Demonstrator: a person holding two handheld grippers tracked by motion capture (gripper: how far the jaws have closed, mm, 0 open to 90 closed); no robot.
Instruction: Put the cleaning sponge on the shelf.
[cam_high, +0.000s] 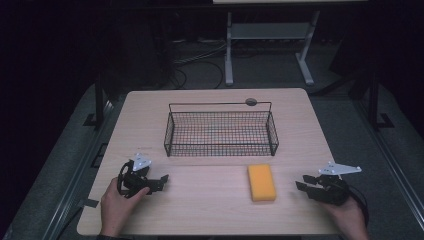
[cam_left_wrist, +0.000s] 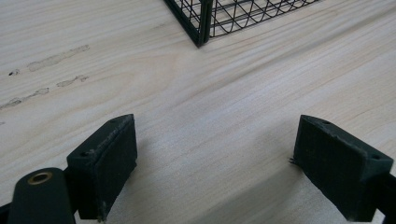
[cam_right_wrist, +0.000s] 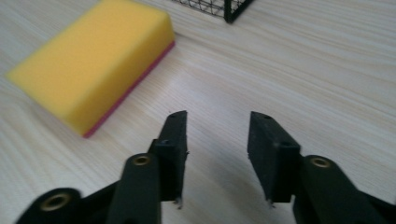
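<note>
At the bottom of the high view, two hands hold the grippers low over the table (cam_high: 210, 200). The left gripper (cam_high: 159, 180), at lower left, has its fingers (cam_left_wrist: 103, 163) spread wide with nothing but bare wood between them. The right gripper (cam_high: 303, 182), at lower right, has its fingers (cam_right_wrist: 173, 149) parted narrowly, also empty. A yellow sponge (cam_high: 261, 182) with a red underside lies flat at lower centre, between the grippers and nearer the right one. Above it, mid-frame, stands a black wire basket (cam_high: 220, 149), well apart from both grippers.
</note>
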